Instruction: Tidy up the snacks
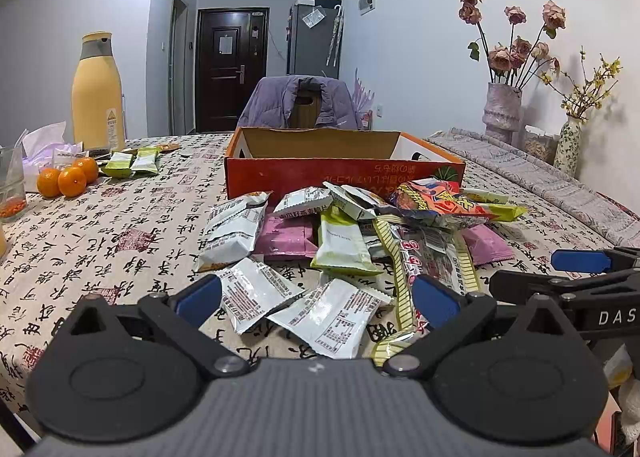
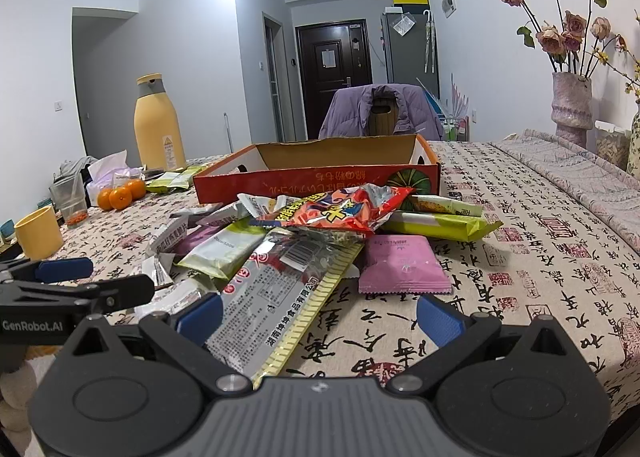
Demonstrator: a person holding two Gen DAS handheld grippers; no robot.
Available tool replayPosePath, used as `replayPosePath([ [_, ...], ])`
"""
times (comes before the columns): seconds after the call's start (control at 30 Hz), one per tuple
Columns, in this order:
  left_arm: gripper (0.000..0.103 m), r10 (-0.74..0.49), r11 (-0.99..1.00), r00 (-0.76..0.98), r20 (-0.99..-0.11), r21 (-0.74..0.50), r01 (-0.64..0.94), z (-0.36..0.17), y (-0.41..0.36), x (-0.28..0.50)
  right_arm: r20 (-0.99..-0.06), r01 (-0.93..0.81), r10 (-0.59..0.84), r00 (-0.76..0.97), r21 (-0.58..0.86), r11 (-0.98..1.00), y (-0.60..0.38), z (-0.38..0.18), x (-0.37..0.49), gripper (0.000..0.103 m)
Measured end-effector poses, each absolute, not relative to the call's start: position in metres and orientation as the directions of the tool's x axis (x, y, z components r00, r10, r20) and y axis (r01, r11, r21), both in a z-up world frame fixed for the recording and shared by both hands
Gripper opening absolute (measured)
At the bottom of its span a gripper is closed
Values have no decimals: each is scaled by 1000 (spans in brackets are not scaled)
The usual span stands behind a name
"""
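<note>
Lying in a loose heap at the centre of both views, on the calligraphy-printed cloth of the table (image 2: 540, 257), is the stock to be sorted: small white foil sachets (image 1: 332, 317), pale green pillow-packs (image 1: 342, 247), flat pink sachets (image 2: 402, 263), a crumpled orange-red crisp bag (image 2: 332, 211) topping the pile, and a long clear-and-silver packet with a yellow striped edge (image 2: 280, 297). Directly behind the heap, mid-frame, stands the shallow orange cardboard box (image 1: 304, 173), open-topped and apparently empty, the likely receptacle. Two further green packs (image 1: 132, 163) lie apart at the left of the left wrist view, beside three small oranges (image 1: 66, 179) and a tall yellow flask (image 1: 97, 93). Handling, by judgement: all items are light, soft and crinkly; the film is slick, so flat faces will likely slide; puffed packs yield under pressure and their contents may crush. Best purchase is probably a crimped end seal or a raised free edge, not the inflated middle. Left gripper (image 1: 316, 299): jaws spread wide, empty, low over the white sachets at the heap's near edge. Right gripper (image 2: 320, 315): jaws likewise spread and empty, the long packet's near end lying between them, whether touching cannot be told.
</note>
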State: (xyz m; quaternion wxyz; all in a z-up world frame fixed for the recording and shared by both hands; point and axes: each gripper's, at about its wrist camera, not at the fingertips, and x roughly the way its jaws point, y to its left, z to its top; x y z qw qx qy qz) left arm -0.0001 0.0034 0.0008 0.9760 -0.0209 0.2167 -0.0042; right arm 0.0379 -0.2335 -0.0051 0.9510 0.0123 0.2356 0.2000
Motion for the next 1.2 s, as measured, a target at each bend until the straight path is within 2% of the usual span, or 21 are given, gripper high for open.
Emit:
replayPosePath([
  [1.2,103,-5,999,905,-425,-50,-17,-5,10,1,-452,-378,386,804,113,919,-231,-8,38,103],
])
